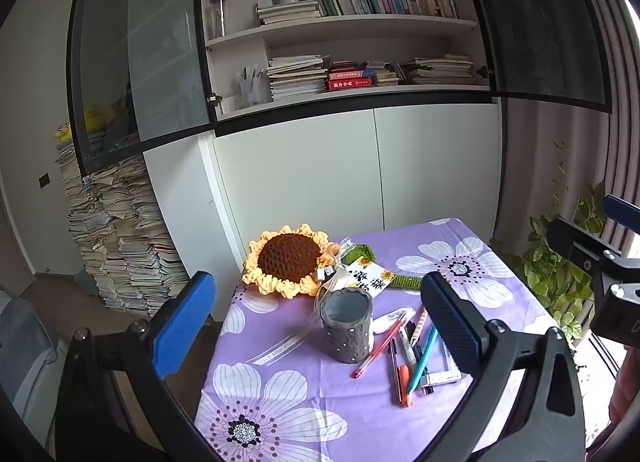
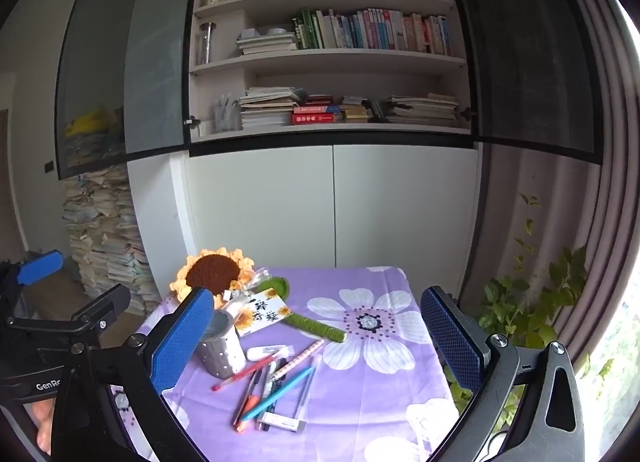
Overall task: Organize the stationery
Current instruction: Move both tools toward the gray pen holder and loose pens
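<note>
Left tool (image 1: 320, 326) & right tool (image 2: 316, 346): both wide open, empty, above counter (image 2: 384, 390). Grey dotted cylindrical pen holder (image 1: 347, 328) upright; loose coloured plastic pens (image 2: 272, 386) scattered just right of it, near crocheted yellow-brown sunflower (image 1: 289, 260).

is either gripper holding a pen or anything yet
No. The left gripper and right gripper are both open and empty; the pens lie on the table.

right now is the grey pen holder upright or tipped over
Upright. The grey pen holder stands on its base on the purple tablecloth, open mouth up; the pens lie beside it.
</note>
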Motion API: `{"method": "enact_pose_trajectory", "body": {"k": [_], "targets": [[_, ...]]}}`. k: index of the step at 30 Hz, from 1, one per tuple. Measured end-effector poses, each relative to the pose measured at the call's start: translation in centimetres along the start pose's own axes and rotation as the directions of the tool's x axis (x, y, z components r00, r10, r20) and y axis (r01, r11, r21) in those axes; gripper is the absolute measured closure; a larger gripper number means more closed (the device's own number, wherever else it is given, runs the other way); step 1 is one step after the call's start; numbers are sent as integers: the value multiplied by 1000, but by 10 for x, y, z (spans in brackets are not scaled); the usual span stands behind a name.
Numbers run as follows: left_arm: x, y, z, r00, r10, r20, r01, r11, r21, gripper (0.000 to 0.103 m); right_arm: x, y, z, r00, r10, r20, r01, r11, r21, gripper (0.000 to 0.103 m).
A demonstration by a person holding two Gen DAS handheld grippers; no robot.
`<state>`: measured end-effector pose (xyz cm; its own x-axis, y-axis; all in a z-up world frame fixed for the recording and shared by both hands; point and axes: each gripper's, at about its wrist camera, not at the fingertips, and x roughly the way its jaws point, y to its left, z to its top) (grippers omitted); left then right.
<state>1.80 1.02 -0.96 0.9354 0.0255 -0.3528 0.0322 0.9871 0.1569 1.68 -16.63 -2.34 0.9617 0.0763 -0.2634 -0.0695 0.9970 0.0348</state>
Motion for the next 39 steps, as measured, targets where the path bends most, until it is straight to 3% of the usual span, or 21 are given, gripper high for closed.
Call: {"method": "enact_pose_trajectory", "body": {"k": [19,29,39], "targets": [[9,0,-1,1000,17,-5,-17,999,31,1,18,3,-2,999,4,-54,-3,1000,19,0],[17,0,-4,1000,27,-13,-26,999,35,1,25,9,-7,997,52,-60,-52,999,-2,0],[22,0,-7,999,29,-17,-29,999,33,1,26,22,-7,997,47,-56,-49,998,-42,0]]}}
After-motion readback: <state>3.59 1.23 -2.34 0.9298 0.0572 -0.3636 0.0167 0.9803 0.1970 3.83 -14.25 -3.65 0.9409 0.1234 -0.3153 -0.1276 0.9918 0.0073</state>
